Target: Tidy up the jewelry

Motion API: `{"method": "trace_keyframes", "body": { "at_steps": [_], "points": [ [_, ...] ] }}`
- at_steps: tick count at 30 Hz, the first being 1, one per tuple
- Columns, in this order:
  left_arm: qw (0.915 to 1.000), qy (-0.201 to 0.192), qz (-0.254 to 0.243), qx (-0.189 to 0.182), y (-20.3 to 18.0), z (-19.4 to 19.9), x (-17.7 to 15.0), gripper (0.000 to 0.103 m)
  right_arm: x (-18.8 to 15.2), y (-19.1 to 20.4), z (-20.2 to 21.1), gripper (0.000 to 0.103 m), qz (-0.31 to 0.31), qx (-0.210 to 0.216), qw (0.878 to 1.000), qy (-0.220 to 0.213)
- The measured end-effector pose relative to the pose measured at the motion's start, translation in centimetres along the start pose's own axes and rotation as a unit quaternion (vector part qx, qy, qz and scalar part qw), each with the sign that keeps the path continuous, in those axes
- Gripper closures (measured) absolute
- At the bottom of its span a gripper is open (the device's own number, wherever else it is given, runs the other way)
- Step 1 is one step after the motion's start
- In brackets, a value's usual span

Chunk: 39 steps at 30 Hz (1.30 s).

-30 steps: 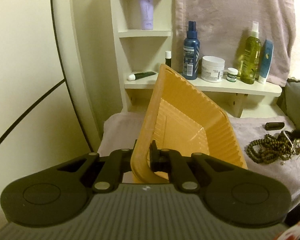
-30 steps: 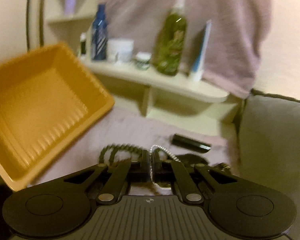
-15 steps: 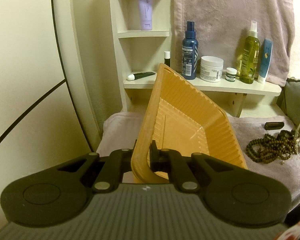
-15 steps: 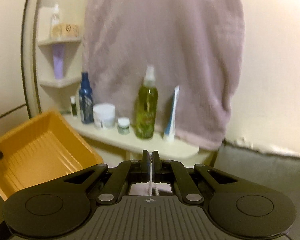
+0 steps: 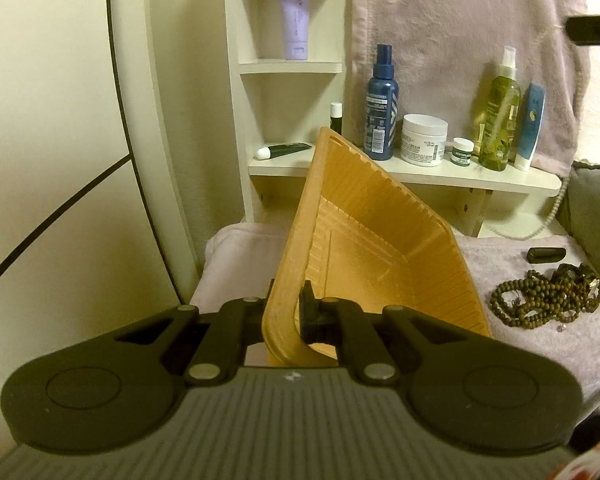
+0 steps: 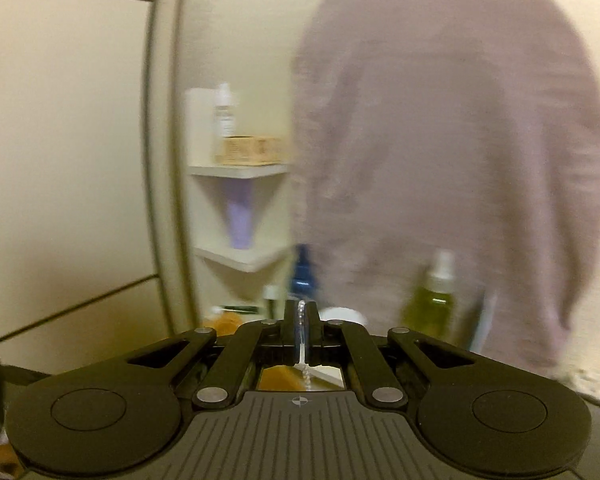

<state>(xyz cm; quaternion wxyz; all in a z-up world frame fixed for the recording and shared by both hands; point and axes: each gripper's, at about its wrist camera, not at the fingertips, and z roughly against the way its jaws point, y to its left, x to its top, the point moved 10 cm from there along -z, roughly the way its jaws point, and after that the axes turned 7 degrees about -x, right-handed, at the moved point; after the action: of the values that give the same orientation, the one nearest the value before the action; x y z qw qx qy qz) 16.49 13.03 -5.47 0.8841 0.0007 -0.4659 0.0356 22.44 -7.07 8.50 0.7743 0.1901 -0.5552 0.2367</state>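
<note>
My left gripper (image 5: pixel 288 312) is shut on the near rim of an orange plastic tray (image 5: pixel 380 240), which it holds tilted up on edge over a lilac towel. My right gripper (image 6: pixel 301 320) is shut on a thin white pearl chain (image 6: pixel 302 344) that hangs down between its fingers. In the left wrist view that gripper (image 5: pixel 592 30) shows high at the top right, with the pearl chain (image 5: pixel 558 204) dangling down to the towel. A heap of brown bead strands (image 5: pixel 540 300) and dark jewelry lies on the towel right of the tray.
A white shelf (image 5: pixel 420 172) behind the tray carries a blue spray bottle (image 5: pixel 381 104), a white jar (image 5: pixel 424 140), a green bottle (image 5: pixel 500 116) and tubes. A small black case (image 5: pixel 546 255) lies on the towel (image 5: pixel 520 344). A lilac towel hangs on the wall.
My right gripper has risen high with the pearl chain, drawing it up off the heap; its view swung from the towel up to the wall. The left gripper and tray stayed still.
</note>
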Motion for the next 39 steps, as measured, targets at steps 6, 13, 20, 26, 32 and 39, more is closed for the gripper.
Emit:
{"method": "trace_keyframes", "body": {
  "at_steps": [6, 13, 20, 26, 32, 39],
  "points": [
    [1.0000, 0.000, 0.006, -0.004, 0.2, 0.0, -0.1, 0.096, -2.5, 3.7, -3.5, 0.101, -0.011, 0.053, 0.998, 0.042],
    [0.9999, 0.000, 0.013, -0.006, 0.4, -0.1, -0.3, 0.096, -8.5, 5.5, -7.2, 0.101, -0.020, 0.077, 0.990, 0.120],
    [0.9998, 0.002, 0.019, -0.006, 0.6, -0.2, -0.4, 0.096, -12.5, 5.6, -8.4, 0.101, -0.051, 0.089, 0.980, 0.172],
    [0.9998, 0.003, 0.020, -0.006, 0.6, -0.1, -0.4, 0.096, -12.0, 4.0, -8.3, 0.093, -0.081, 0.083, 0.980, 0.159],
    [0.9997, 0.004, 0.022, -0.006, 0.7, -0.1, -0.5, 0.096, -11.2, 0.1, -5.7, 0.044, -0.109, 0.032, 0.986, 0.125],
    [0.9998, 0.003, 0.020, -0.004, 0.7, -0.1, -0.5, 0.097, -14.1, -7.5, -0.4, 0.044, -0.161, -0.104, 0.975, 0.110]
  ]
}}
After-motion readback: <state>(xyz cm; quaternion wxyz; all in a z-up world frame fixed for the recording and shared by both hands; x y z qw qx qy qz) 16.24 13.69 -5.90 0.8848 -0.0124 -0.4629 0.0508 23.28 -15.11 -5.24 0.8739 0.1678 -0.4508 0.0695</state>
